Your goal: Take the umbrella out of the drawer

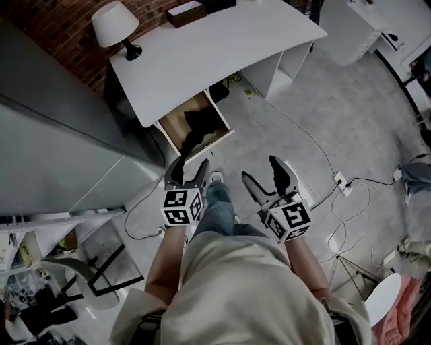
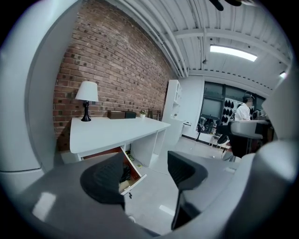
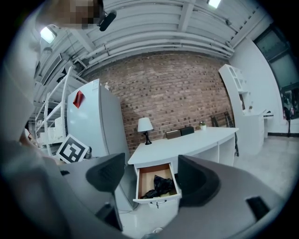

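Observation:
A black folded umbrella (image 1: 199, 128) (image 3: 160, 185) lies in the open wooden drawer (image 1: 217, 139) (image 3: 142, 178) (image 2: 135, 173) under the white desk (image 1: 215, 47) (image 3: 187, 142). Both grippers are held in front of the person, well short of the drawer. My left gripper (image 1: 190, 171) (image 2: 142, 176) has its jaws apart with nothing between them. My right gripper (image 1: 264, 174) (image 3: 152, 176) is also open and empty, and looks straight at the drawer front.
A white lamp (image 1: 116, 27) and a brown box (image 1: 186, 12) stand on the desk. A tall grey cabinet (image 1: 60, 141) rises at the left of the drawer. Cables and a power strip (image 1: 341, 182) lie on the floor at the right. Further white furniture (image 1: 353, 27) is behind.

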The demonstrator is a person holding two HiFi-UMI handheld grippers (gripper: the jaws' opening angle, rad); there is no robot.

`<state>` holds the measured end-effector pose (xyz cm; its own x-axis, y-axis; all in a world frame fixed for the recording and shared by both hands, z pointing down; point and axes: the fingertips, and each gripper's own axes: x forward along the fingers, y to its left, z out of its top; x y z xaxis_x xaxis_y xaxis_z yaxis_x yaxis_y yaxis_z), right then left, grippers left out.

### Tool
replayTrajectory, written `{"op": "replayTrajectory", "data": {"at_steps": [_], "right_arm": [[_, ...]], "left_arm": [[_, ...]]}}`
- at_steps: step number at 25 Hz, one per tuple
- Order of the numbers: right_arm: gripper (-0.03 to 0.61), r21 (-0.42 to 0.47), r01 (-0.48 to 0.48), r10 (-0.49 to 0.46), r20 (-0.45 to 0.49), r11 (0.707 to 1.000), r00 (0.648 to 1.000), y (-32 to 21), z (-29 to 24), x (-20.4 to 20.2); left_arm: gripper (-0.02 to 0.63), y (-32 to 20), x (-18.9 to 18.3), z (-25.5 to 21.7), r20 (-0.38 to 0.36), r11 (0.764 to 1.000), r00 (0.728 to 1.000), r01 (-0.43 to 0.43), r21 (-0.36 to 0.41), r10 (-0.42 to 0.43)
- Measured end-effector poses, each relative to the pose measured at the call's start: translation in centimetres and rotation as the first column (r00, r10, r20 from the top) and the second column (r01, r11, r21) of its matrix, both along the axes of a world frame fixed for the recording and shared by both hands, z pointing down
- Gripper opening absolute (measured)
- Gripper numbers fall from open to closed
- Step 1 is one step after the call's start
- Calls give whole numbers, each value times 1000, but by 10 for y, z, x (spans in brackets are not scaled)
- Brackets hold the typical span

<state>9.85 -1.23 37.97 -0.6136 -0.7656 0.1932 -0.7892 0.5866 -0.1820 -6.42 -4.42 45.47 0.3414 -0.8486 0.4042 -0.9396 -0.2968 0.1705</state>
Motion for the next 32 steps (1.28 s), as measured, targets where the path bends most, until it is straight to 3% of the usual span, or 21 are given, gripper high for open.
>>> {"op": "replayTrajectory", "data": {"at_steps": [7, 12, 18, 23, 28, 32], "right_arm": [[336, -56, 33, -35, -46, 998, 998, -67, 31, -38], [336, -117, 66, -77, -97, 991, 992, -117, 62, -67], [336, -202, 61, -79, -82, 978, 993, -166, 105, -89], [331, -244, 52, -72, -73, 968, 995, -191, 129, -101], [321, -295, 40, -62, -63, 955, 996, -210, 154, -107], [310, -342, 18, -40, -58, 940, 998, -216, 175, -104]], "left_arm": [[290, -78, -21, 51, 4, 996, 1000, -28, -90, 29], [320, -128, -28, 111, 22, 976, 995, -96, -195, 102], [360, -182, -41, 197, 65, 939, 987, -115, -325, 144], [452, -200, -42, 269, 81, 873, 978, -131, -470, 190], [521, -220, -45, 324, 129, 836, 967, -119, -536, 220], [543, -236, -43, 359, 170, 823, 954, -115, -556, 248]]}}
